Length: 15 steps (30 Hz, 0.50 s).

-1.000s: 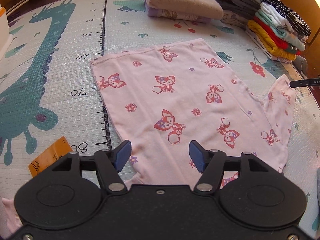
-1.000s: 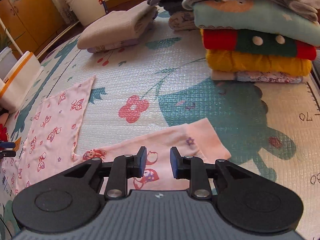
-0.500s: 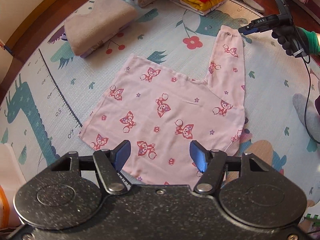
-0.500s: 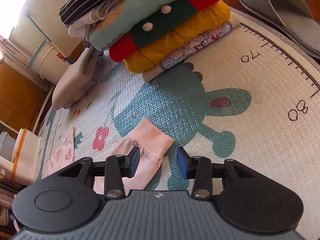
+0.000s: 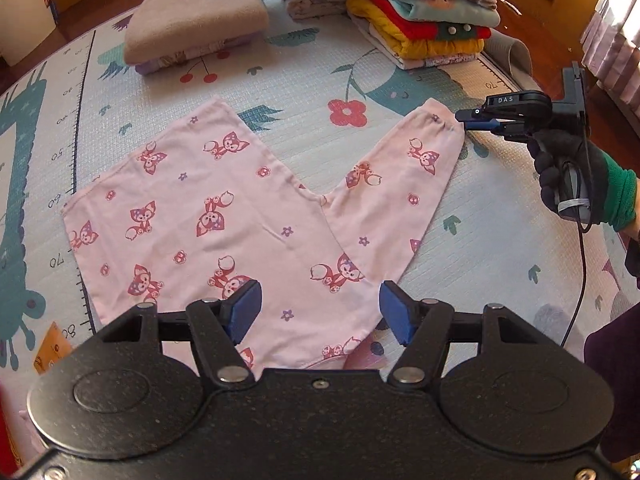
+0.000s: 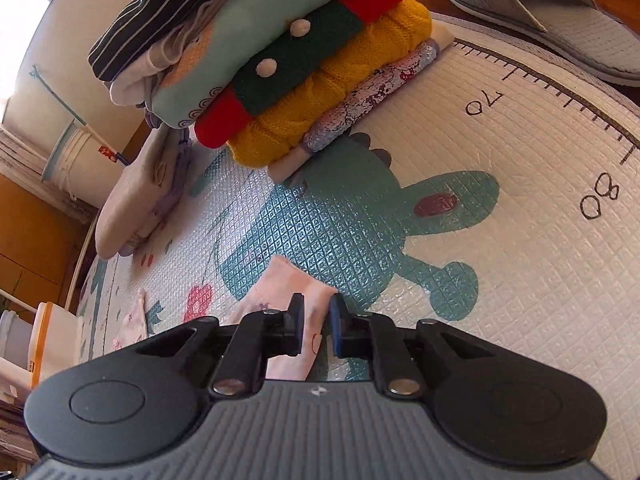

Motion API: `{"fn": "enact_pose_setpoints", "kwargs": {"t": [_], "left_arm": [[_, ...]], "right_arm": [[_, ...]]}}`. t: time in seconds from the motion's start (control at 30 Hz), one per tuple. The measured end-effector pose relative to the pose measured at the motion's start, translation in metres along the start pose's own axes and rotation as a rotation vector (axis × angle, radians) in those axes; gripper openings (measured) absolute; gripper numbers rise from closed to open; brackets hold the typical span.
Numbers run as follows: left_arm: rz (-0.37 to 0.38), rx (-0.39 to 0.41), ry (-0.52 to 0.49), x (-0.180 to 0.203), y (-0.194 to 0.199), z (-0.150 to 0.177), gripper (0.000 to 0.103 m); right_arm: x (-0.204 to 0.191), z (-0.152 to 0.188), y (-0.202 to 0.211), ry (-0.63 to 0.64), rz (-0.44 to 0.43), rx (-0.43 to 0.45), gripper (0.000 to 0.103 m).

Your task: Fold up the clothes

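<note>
While our left gripper (image 5: 320, 308) hangs with its pads spread wide above the near end of the pink trousers (image 5: 224, 216), nothing is between them. The trousers lie flat on the play mat (image 5: 480, 240), their two legs fanning away from us in a V. We judge the cloth thin, light and limp: it will sag and drag if lifted by one point, so hems and corners are the places to hold. At the far cuff of the right-hand leg, our right gripper (image 6: 316, 330) has its pads drawn close about the cuff's corner; we cannot tell whether they already pinch it. Beyond the trousers sits a stack of folded clothes (image 5: 428, 12).
</note>
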State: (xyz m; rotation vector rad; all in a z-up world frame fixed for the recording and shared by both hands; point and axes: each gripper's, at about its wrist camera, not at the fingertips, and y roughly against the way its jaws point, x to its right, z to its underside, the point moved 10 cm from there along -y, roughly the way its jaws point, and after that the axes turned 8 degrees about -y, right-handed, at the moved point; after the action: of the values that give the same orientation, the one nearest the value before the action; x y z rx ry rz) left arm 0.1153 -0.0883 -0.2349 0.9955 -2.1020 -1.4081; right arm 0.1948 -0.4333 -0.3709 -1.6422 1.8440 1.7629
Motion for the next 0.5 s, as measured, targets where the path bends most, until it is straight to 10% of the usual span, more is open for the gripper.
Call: {"fn": "enact_pose_setpoints", "kwargs": {"t": [0.5], "left_arm": [[-0.021, 0.204, -0.158, 0.107, -0.089, -0.093, 0.064]], "right_arm": [[-0.024, -0.018, 0.023, -0.036, -0.183, -0.069, 0.004]]}}
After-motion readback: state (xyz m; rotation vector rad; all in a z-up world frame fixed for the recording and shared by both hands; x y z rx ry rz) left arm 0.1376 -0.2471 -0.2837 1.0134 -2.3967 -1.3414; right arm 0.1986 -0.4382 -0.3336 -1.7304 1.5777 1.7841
